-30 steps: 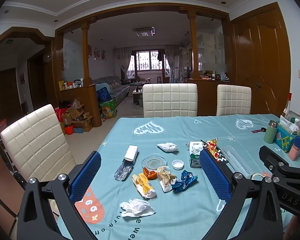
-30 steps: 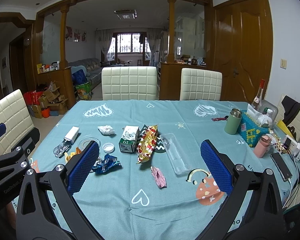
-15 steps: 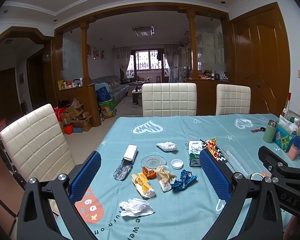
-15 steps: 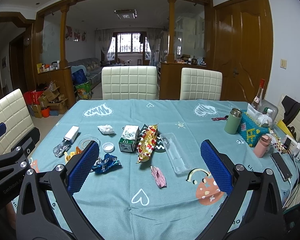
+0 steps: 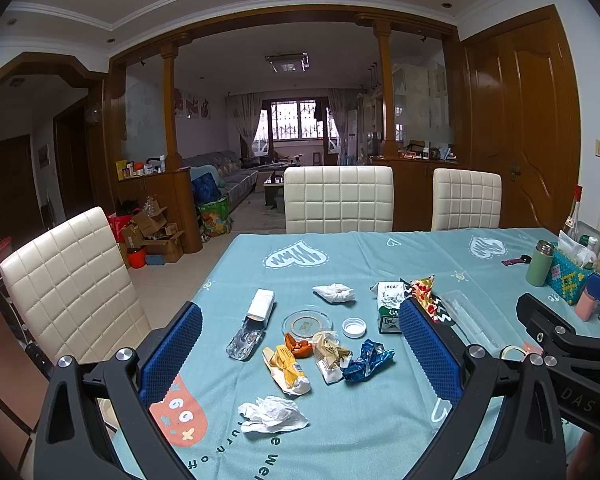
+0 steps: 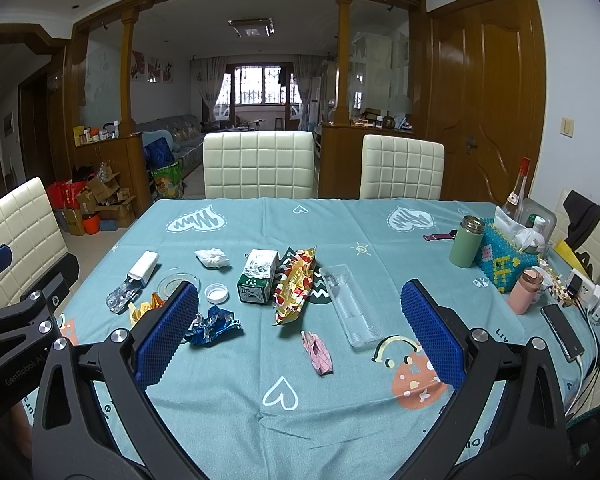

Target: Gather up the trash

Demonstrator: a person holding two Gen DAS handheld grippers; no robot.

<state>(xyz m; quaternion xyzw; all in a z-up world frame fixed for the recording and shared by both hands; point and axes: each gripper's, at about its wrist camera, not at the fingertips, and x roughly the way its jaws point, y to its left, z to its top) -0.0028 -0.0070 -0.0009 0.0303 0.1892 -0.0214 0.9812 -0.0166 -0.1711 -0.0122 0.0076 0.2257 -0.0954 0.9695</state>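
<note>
Dining room, teal-clothed tabletop [image 6: 300, 380], trash scattered across its left half: crumpled tissue [image 5: 272, 414], blue foil wrapper [image 6: 212, 325], milk carton [image 6: 257, 276], pink wrapper [image 6: 318, 352]. Nothing collected yet, apparently. Left gripper [image 5: 300, 350] and right gripper [image 6: 300, 330] hovering, jaws spread wide, empty.

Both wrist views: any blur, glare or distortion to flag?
Left wrist: sharp, strong fisheye bending at the edges, black corners, window blown out. Right wrist: equally sharp and bent, window overexposed, soft even light on the table, no hard shadows.
</note>
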